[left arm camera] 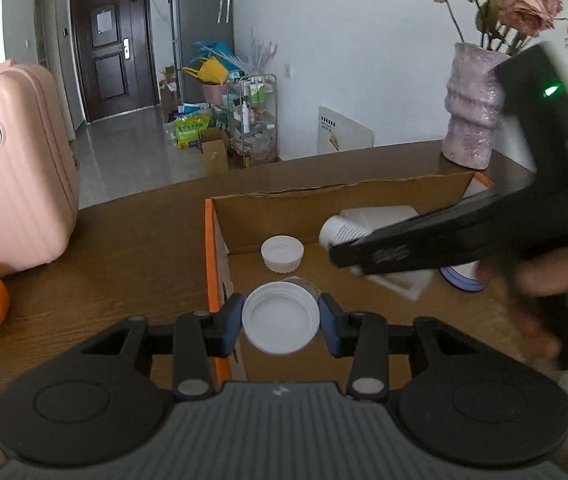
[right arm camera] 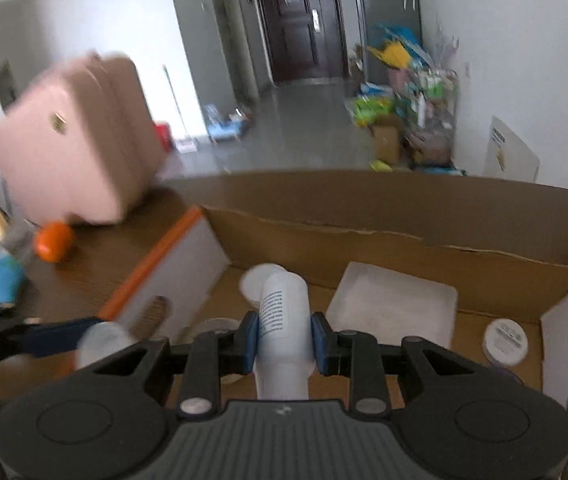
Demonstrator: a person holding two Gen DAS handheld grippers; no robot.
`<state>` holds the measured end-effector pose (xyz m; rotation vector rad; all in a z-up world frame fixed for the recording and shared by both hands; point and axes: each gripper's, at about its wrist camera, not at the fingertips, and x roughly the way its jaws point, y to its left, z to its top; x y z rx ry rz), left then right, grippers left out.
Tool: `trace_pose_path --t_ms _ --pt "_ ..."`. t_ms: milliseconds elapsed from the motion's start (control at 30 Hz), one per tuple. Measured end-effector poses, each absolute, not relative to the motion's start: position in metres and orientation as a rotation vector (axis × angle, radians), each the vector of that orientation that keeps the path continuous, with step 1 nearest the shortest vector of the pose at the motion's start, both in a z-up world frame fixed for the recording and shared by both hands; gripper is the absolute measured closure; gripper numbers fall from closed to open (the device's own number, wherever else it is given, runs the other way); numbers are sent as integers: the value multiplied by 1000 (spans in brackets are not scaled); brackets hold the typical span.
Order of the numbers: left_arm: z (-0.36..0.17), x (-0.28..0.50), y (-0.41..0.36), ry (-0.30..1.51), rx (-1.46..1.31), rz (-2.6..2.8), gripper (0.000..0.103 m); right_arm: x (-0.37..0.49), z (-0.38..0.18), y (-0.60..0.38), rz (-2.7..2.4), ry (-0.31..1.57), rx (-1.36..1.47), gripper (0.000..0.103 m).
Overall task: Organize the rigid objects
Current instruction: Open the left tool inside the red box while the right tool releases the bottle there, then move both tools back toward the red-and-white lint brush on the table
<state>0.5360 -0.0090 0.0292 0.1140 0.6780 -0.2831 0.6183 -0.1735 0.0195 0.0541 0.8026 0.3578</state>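
— While the printing is what you asked about, can you read any of it?

— Hardly. The white bottle [right arm camera: 282,320] in the right hand-held gripper [right arm camera: 282,334] carries a block of dark print lines on its side, too small and blurred to read. A round white lid [right arm camera: 506,342] lying in the cardboard box [right arm camera: 364,216] has grey print on top, also illegible. A white board [left arm camera: 344,132] leaning on the far wall shows a few dark marks and a yellowish patch, nothing legible.

— How do the grippers stand?

— The right one's blue pads are pressed on both sides of the bottle, which points away over the box interior. The left hand-held gripper [left arm camera: 280,322] has a white cap [left arm camera: 280,320] between its pads, open side up, at the box's near edge; the pads sit right at its rim, but I cannot tell whether they press it.

— What else lies in the box?

— A second white cap [left arm camera: 282,254] near the back wall and a flat white rectangular container [right arm camera: 394,306].

— Anything hidden or unclear?

— In the left view, the right gripper's body covers the box's right part, and the hand [left arm camera: 544,276] holding it is a blur. The right view is smeared: the pink suitcase [right arm camera: 75,140] and orange [right arm camera: 52,241] on the surface [left arm camera: 123,248] are soft, and the vase [left arm camera: 474,108] is cut off at its edge.
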Motion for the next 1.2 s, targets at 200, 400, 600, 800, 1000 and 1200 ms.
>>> trace_pose_path --t_ms 200,400,600,800,1000,1200 --pt "30 540 5 659 42 -299 52 627 13 -164 360 815 63 75" --pt "37 532 21 650 2 -274 41 613 28 -181 358 786 34 75" --pt "63 494 44 622 11 -209 33 567 61 -221 313 730 -18 72" --pt "103 443 68 579 -30 -173 26 506 89 -273 248 695 -7 68" --pt "129 386 66 534 -47 -162 21 438 112 -304 235 638 25 63" --pt "122 309 54 452 -61 -139 16 366 117 -313 268 535 35 51"
